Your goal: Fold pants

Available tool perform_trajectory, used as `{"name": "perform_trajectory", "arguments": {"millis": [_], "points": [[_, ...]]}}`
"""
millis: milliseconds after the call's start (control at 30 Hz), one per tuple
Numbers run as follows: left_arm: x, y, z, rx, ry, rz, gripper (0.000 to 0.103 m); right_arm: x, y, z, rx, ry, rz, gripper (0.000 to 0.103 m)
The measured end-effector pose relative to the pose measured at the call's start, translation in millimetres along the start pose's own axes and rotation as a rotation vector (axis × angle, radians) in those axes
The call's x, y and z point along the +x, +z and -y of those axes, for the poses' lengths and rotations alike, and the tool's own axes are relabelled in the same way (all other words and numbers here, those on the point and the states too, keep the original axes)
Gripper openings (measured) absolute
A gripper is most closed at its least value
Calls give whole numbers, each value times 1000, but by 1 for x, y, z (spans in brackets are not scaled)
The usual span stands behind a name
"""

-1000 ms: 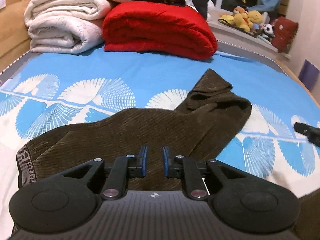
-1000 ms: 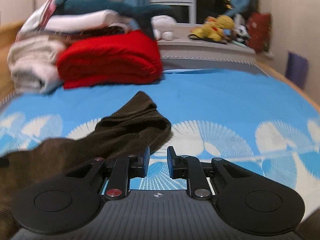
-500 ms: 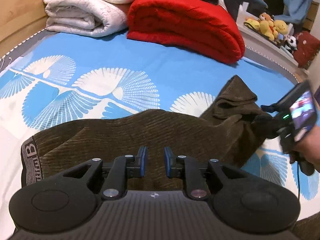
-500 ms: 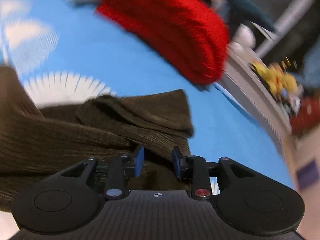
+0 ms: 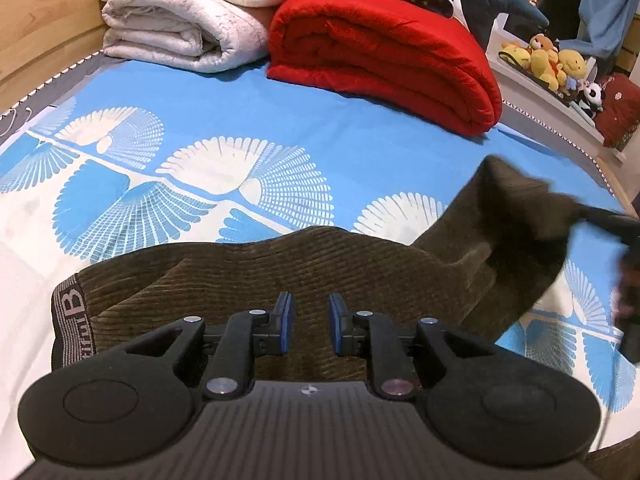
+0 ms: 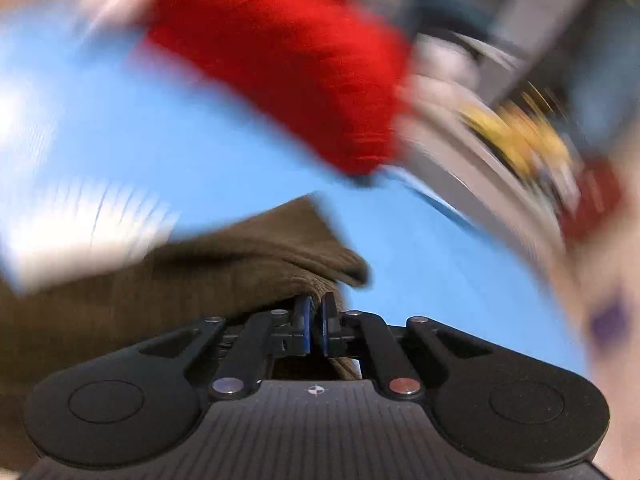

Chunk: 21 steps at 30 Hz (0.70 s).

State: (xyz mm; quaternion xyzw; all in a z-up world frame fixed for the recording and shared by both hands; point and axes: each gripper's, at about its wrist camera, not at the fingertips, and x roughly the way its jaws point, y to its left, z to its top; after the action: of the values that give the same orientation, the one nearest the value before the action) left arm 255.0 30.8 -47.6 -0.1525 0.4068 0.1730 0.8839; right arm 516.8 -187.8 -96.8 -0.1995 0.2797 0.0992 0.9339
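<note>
Brown corduroy pants (image 5: 280,272) lie across the blue and white sheet, with the waistband (image 5: 74,320) at the left. My left gripper (image 5: 308,320) hovers over the seat area, open, with only a narrow gap and nothing between its pads. The leg end (image 5: 516,208) at the right is raised off the bed and blurred. In the right wrist view my right gripper (image 6: 316,316) has its jaws closing to a thin slit with a fold of the pants (image 6: 200,272) pinched between the pads. The background there is streaked with motion.
A folded red blanket (image 5: 384,52) and a white quilt (image 5: 180,20) are stacked at the head of the bed. Plush toys (image 5: 552,60) sit on a ledge at the far right. A wooden board (image 5: 40,8) borders the left side. Patterned sheet (image 5: 240,128) lies between pants and blankets.
The right gripper reached the leg end, closed on the cloth and now swings with it, lifting that end. The left gripper slid a little across the pants and stayed open.
</note>
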Motion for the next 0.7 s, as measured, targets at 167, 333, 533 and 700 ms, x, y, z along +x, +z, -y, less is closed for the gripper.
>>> {"name": "perform_trajectory", "arguments": {"millis": [167, 333, 533, 700], "points": [[-4, -1, 6, 26, -40, -8, 21, -105, -77, 141, 941, -12, 73, 4], [-2, -16, 39, 168, -110, -34, 26, -140, -210, 189, 1420, -31, -106, 5], [16, -37, 67, 295, -174, -95, 34, -121, -267, 193, 1429, -26, -223, 11], [41, -53, 83, 345, -226, -178, 41, -111, -272, 210, 1422, -29, -222, 32]]}}
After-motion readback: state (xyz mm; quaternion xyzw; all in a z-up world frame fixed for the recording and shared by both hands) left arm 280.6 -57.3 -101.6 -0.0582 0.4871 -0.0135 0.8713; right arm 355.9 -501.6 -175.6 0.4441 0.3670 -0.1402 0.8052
